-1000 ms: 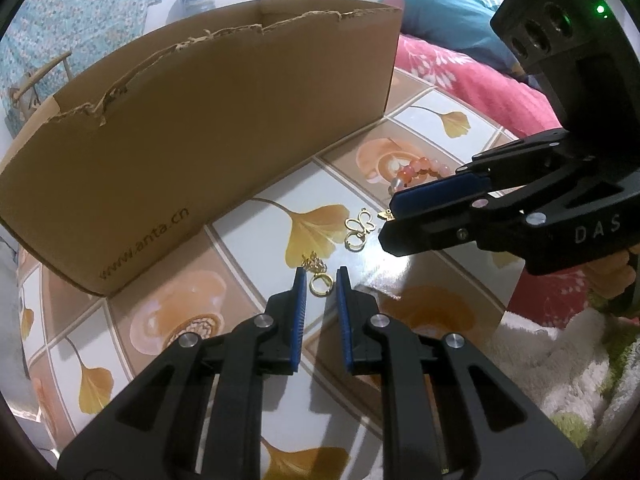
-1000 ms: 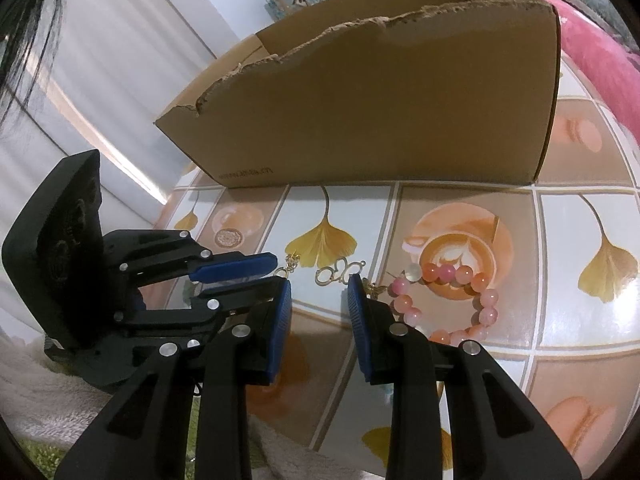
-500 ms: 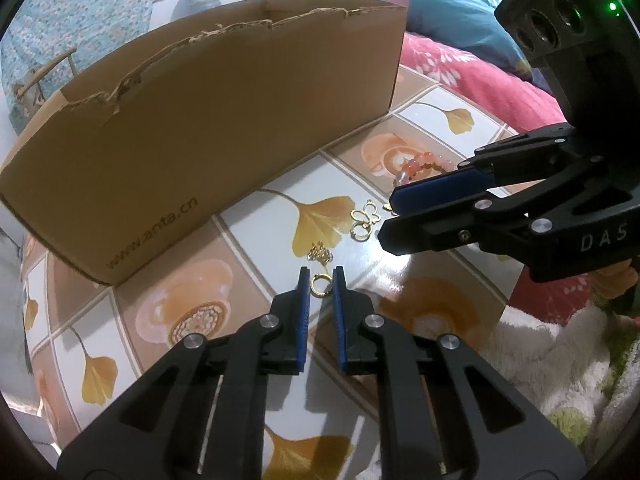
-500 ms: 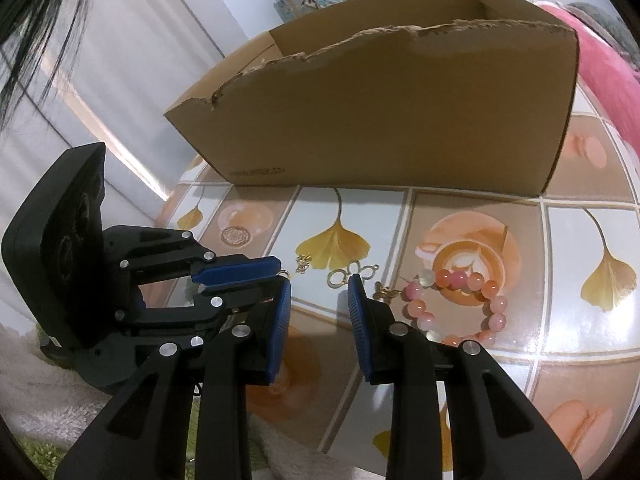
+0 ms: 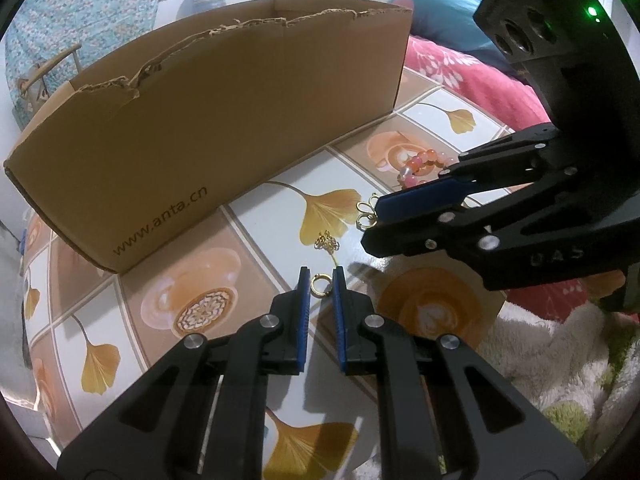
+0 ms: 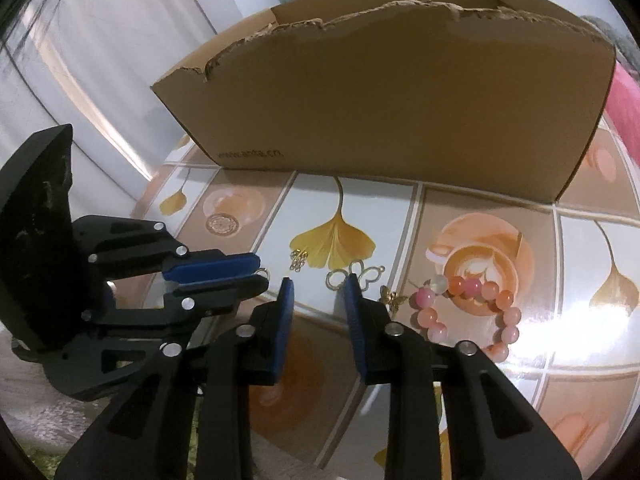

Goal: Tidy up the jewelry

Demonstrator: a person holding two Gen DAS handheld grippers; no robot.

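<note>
While right gripper [image 6: 318, 286] fingers are closing on nothing, left gripper [image 5: 320, 276] pinches one gold ring [image 5: 321, 285]

Dim indoor light, glare on the glossy tabletop [image 6: 592, 312], strong fisheye bending at edges, perhaps slightly soft.

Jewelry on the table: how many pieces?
4: gold hoop between the left gripper's tips, gold butterfly outline partly between the right gripper's closing jaws, small gold charm beside the pink bead bracelet. Others may be hidden.

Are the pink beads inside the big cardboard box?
No, the pink bead bracelet lies on the tabletop in front of the cardboard box.
</note>
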